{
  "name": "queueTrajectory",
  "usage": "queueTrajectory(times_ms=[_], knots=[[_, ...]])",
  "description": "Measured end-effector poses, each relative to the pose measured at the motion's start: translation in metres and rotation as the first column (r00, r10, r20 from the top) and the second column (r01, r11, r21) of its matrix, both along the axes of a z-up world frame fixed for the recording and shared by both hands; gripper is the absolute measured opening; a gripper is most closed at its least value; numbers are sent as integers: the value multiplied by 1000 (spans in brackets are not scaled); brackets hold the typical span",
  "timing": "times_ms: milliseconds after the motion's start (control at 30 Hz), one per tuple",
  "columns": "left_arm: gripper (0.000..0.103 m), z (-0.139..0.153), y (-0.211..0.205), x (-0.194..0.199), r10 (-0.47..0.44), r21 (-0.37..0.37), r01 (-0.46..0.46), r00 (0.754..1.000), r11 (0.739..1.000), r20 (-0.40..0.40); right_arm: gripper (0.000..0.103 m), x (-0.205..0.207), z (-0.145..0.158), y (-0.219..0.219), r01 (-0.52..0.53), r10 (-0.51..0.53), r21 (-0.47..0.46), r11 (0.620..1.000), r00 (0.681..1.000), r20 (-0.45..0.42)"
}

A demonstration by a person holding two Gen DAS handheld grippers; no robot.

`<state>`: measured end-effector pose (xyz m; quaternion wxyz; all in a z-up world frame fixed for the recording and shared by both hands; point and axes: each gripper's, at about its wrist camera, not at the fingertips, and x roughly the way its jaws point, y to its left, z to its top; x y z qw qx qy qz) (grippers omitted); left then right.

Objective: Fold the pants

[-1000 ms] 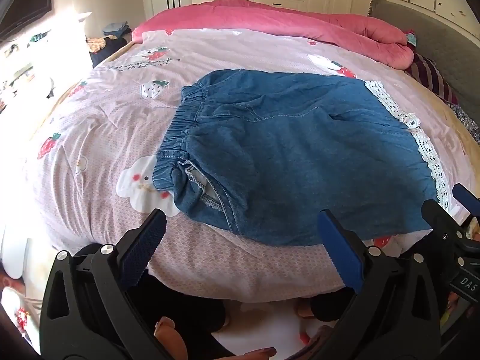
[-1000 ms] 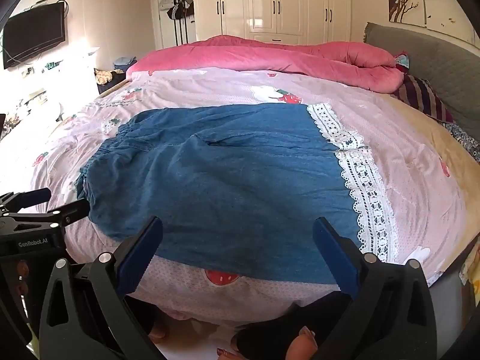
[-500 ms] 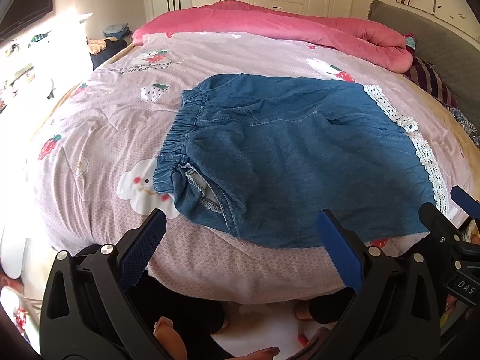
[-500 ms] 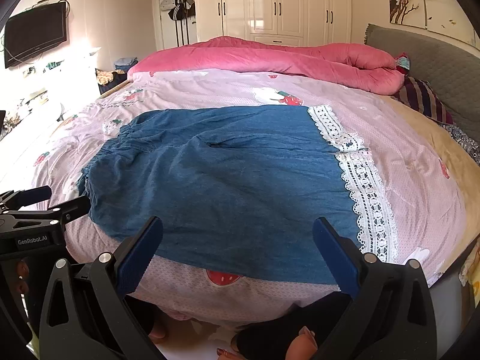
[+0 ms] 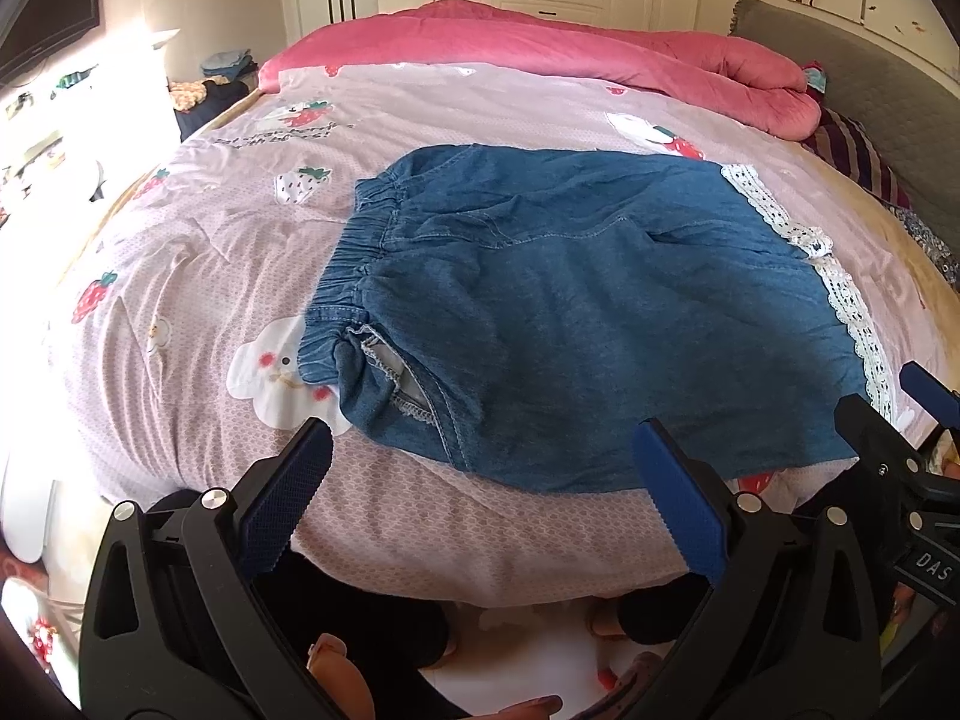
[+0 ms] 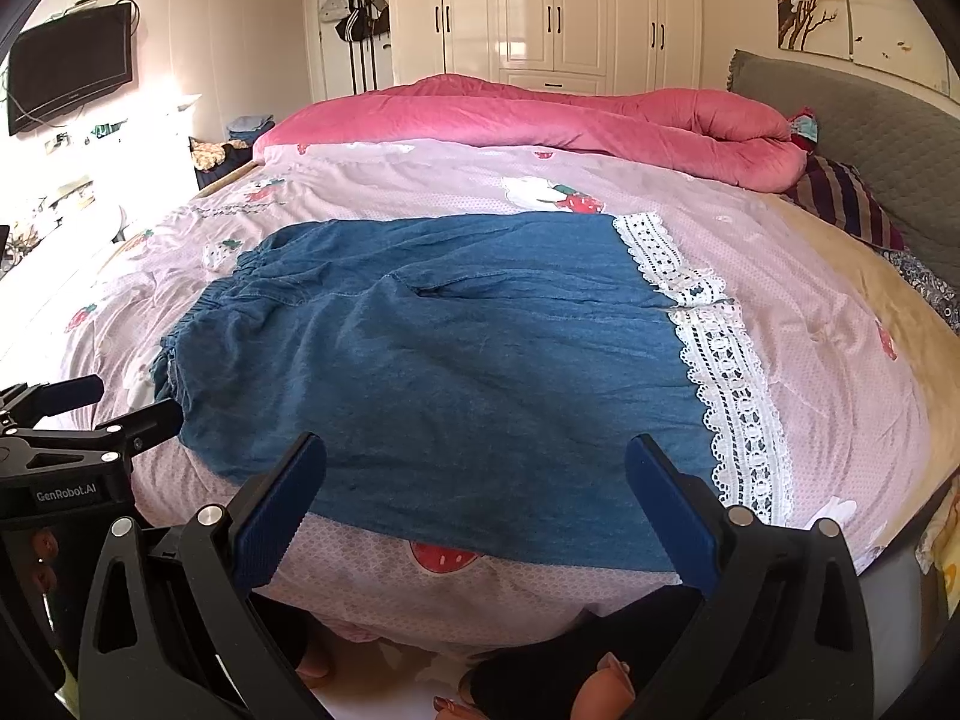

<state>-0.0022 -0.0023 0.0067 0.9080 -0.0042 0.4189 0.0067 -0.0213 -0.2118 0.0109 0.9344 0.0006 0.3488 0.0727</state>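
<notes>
Strong daylight is pouring in from the left of the frame, blowing out the left edge to white glare; fisheye distortion is bending the edges; dark vignetting is filling the corners; focus is staying sharp centrally.

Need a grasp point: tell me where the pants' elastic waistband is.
In the left wrist view the waistband lies at the denim pants' left end, on the pink bedspread, opposite the lace hem.

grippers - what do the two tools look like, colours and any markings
Both look alike: the left tool and the right tool have glossy black plastic frames with triangular cut-outs and silver screws. Each finger carries a blue ribbed pad. White "GenRobot.AI" lettering marks the left tool's side; "DAS" shows on the right one's. No cables or sleeves are visible.
</notes>
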Motion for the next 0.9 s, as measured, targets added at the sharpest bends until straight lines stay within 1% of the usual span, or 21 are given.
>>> queueTrajectory(times_ms=[567, 700, 800, 900], knots=[[94, -4, -3, 2, -11, -6, 11, 1000, 1000, 2, 99, 4, -8, 2, -8, 8, -2, 1000, 1000, -11], [94, -7, -1, 5, -11, -18, 11, 1000, 1000, -3, 99, 8, -10, 4, -19, 19, -1, 1000, 1000, -19], [94, -9, 3, 9, -14, -31, 14, 1000, 999, -9, 99, 14, -13, 8, -54, 54, 6, 999, 997, -48], [94, -11, 8, 20, -24, -22, 23, 1000, 999, -16, 99, 26, -15, 10, -93, 95, 25, 995, 993, -67]])
